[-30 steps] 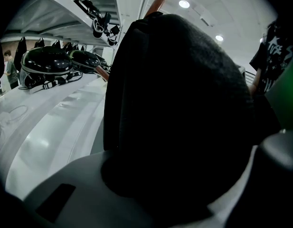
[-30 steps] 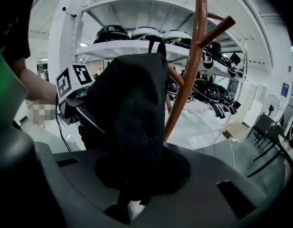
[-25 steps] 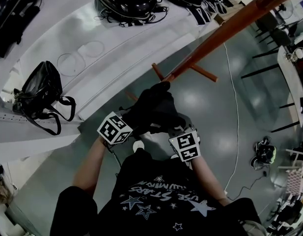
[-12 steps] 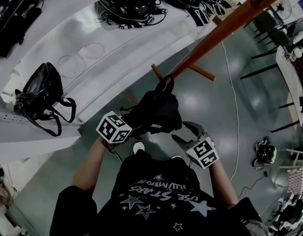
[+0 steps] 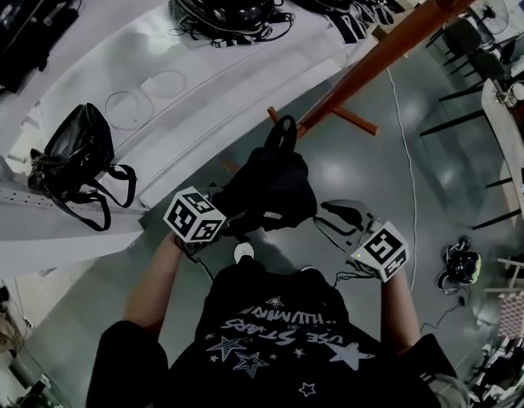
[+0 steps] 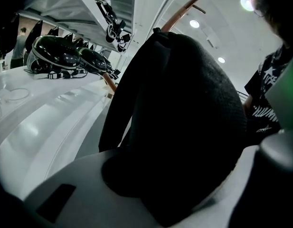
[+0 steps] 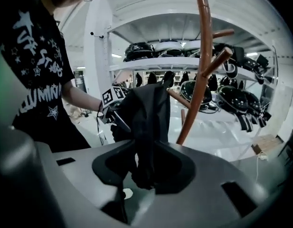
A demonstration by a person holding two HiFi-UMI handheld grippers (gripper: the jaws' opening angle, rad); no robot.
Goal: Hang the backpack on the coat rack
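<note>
A black backpack [image 5: 270,185] hangs in front of the person, its top loop [image 5: 281,133] standing up close to the base of the brown wooden coat rack [image 5: 389,45]. My left gripper [image 5: 223,215] is shut on the backpack's left side; the dark fabric [image 6: 184,118] fills the left gripper view. My right gripper [image 5: 334,221] is off to the right, apart from the bag, its jaws closing with nothing pressed between them. In the right gripper view the backpack [image 7: 146,113] hangs just beyond the jaws, with the rack's pole [image 7: 199,70] and pegs behind it.
A white curved shelf [image 5: 160,117] carries a black handbag [image 5: 70,155] and several dark bags [image 5: 228,2] further along. The rack's low pegs [image 5: 351,121] stick out near the floor. A white cable [image 5: 403,168] and a dark item [image 5: 459,266] lie on the grey floor at right.
My right gripper has let go of the backpack and drawn away to the right and upward. The backpack's top loop now stands free. The left gripper has kept its hold and place.
</note>
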